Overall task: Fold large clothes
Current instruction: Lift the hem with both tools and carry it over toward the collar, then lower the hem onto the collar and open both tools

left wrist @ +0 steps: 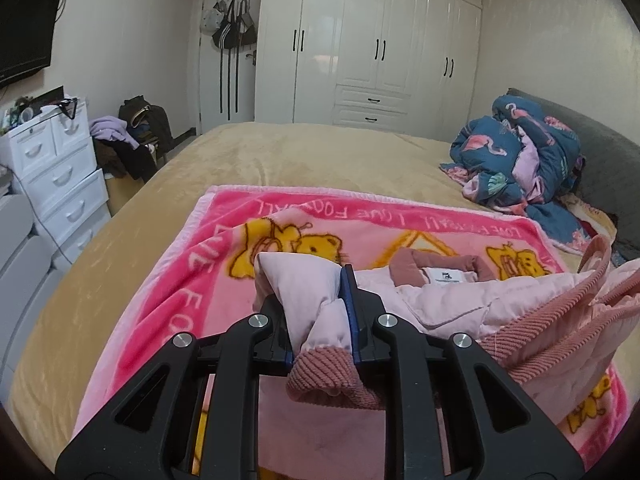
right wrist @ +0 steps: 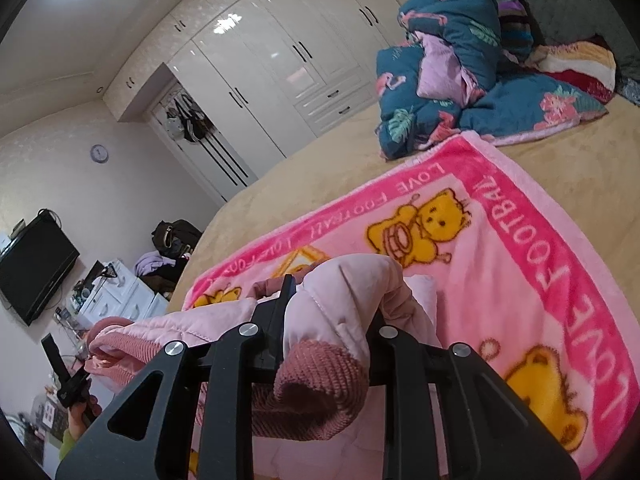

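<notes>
A pale pink padded jacket with dusty-rose ribbed cuffs and collar lies on a pink cartoon-bear blanket spread over the tan bed. My left gripper is shut on one sleeve, just above its ribbed cuff, which hangs toward the camera. In the right wrist view the right gripper is shut on the other sleeve, its ribbed cuff drooping over the jaws. The jacket body trails to the left there, over the same blanket. The far gripper and a hand show at lower left.
A crumpled blue flamingo-print quilt sits at the bed's head by a grey headboard. White wardrobes line the far wall. A white drawer unit, a chair piled with clothes and a wall television stand left of the bed.
</notes>
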The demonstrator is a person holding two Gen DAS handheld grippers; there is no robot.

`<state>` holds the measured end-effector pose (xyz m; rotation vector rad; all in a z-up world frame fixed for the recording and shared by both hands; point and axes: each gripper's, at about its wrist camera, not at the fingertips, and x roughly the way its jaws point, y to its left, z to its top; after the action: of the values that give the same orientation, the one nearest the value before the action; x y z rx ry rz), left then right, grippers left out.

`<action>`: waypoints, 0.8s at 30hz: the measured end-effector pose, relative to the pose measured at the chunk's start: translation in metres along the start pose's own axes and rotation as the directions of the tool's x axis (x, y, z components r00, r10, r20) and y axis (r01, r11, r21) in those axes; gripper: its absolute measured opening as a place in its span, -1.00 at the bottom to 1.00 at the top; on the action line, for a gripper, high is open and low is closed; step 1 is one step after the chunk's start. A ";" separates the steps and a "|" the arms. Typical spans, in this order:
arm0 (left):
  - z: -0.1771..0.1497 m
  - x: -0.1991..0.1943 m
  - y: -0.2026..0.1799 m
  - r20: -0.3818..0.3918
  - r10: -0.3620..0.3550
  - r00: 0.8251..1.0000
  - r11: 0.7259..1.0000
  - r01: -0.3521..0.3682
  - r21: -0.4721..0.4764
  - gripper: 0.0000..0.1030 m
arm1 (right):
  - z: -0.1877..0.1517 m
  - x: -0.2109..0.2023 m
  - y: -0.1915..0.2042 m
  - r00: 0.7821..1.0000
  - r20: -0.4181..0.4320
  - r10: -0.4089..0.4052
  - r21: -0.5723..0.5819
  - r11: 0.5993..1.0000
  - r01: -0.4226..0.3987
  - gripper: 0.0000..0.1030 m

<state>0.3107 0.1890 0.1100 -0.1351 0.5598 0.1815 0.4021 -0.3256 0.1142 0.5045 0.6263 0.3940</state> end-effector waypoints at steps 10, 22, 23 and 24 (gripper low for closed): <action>-0.002 0.034 -0.005 -0.042 0.018 0.999 1.000 -0.017 0.016 -0.73 | 0.002 0.033 -0.023 0.997 -0.033 0.075 0.106 0.992 -0.071 -0.27; -0.007 0.055 -0.010 -0.066 -0.008 0.998 1.000 0.008 0.004 -0.61 | -0.013 0.031 -0.013 0.994 -0.010 0.107 0.005 0.994 -0.107 0.69; -0.007 0.056 -0.011 -0.066 -0.008 0.998 1.000 0.009 0.007 -0.59 | -0.016 0.032 -0.010 0.995 -0.017 0.094 -0.019 0.995 -0.094 0.71; -0.007 0.056 -0.014 -0.067 -0.011 0.998 1.000 0.012 0.013 -0.52 | -0.019 0.034 -0.007 0.998 -0.025 0.064 -0.050 0.997 -0.065 0.73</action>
<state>0.3567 0.1819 0.0747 -0.1319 0.6270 0.1628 0.4162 -0.3088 0.0815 0.4730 0.6223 0.4762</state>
